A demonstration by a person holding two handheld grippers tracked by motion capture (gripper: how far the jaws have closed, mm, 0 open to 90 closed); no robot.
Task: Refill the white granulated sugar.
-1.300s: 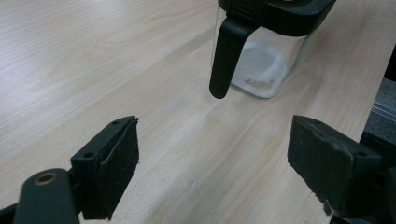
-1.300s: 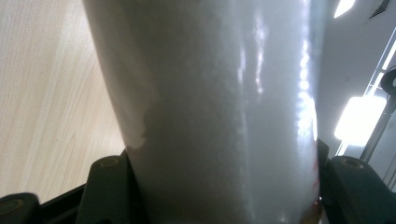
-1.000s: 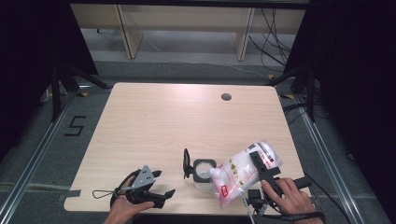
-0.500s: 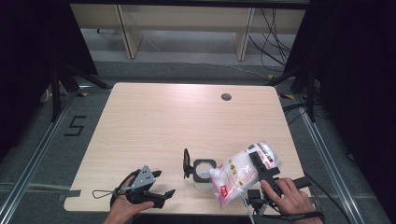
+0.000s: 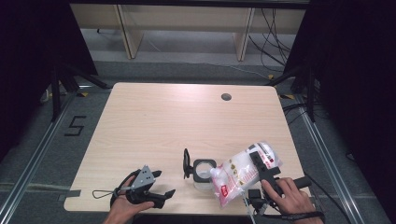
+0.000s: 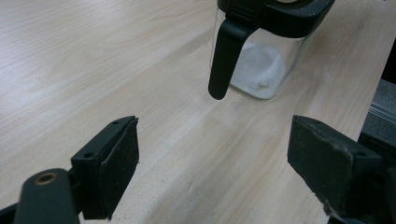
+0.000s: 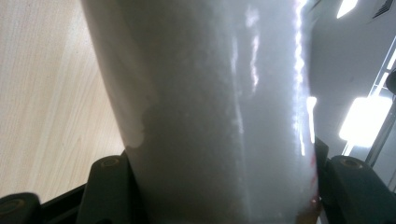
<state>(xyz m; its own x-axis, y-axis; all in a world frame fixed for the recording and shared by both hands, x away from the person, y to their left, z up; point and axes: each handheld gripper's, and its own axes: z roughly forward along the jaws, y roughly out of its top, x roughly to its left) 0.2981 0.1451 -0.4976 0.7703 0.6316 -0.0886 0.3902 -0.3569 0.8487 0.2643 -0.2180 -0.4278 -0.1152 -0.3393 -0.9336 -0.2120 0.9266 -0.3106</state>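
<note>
Left claw (image 5: 161,183): black jaws, dark worn pads, grey three-cornered plate. Right claw (image 5: 261,168): black, cable trailing.

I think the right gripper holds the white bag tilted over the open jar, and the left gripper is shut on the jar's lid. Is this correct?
Not quite. The left gripper is open and grips nothing; in the left gripper view its jaws stand apart, short of the jar. The rest holds: the high view shows the right gripper holding the white bag tilted over the open jar.
</note>
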